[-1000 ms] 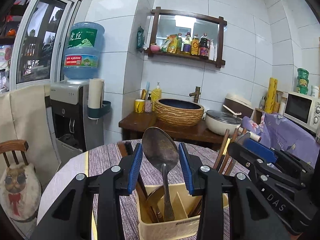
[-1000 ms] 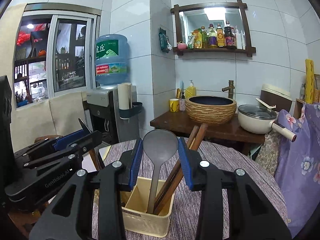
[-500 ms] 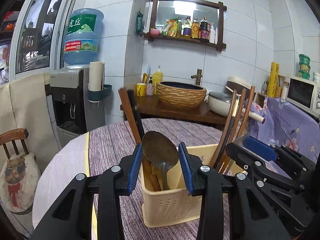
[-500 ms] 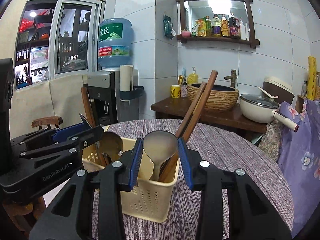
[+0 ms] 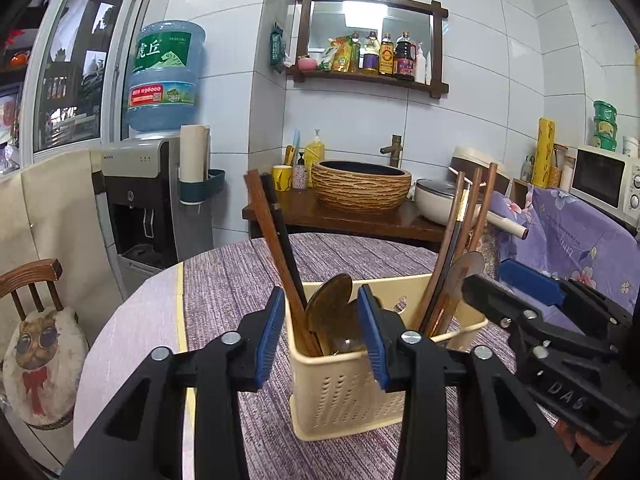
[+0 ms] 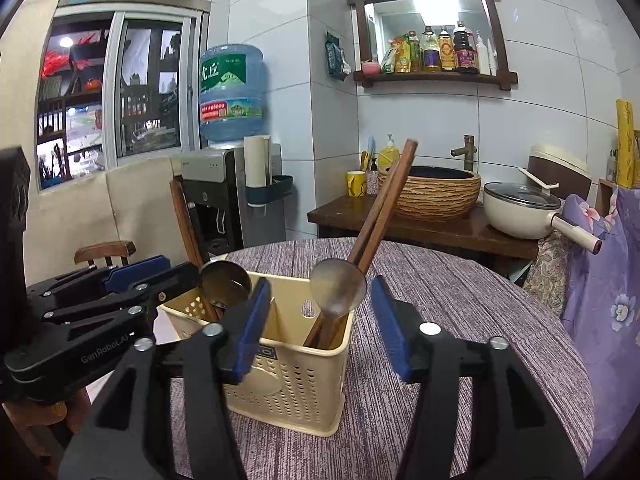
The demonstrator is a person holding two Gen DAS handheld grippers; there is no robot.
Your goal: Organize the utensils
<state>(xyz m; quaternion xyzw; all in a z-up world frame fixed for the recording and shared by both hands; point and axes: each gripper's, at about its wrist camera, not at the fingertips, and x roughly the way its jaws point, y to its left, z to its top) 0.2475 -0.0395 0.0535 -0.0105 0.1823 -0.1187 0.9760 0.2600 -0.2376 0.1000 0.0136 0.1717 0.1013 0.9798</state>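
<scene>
**Standing spoons in the cream holder**

Starting at the left, the left gripper (image 5: 322,330) has its blue fingers (image 5: 269,332) a little apart, and they have just been opening. The brass spoon (image 5: 326,312) stands between them with its bowl up, but the pads do not press on it; it leans in the left compartment of the cream utensil holder (image 5: 348,392). Just beside the left finger, dark wooden chopsticks (image 5: 272,236) rise from the same compartment and tilt to the left.

Further right, the right gripper (image 6: 320,330) has its fingers (image 6: 390,332) wide, and they too have just been opening. The steel spoon (image 6: 338,286) stands free between them in the right compartment, its bowl well apart from both pads. Brown chopsticks (image 6: 384,208) lean up and to the right behind this spoon. The holder rests on the round desk (image 6: 460,300) with a purple striped cloth.
</scene>
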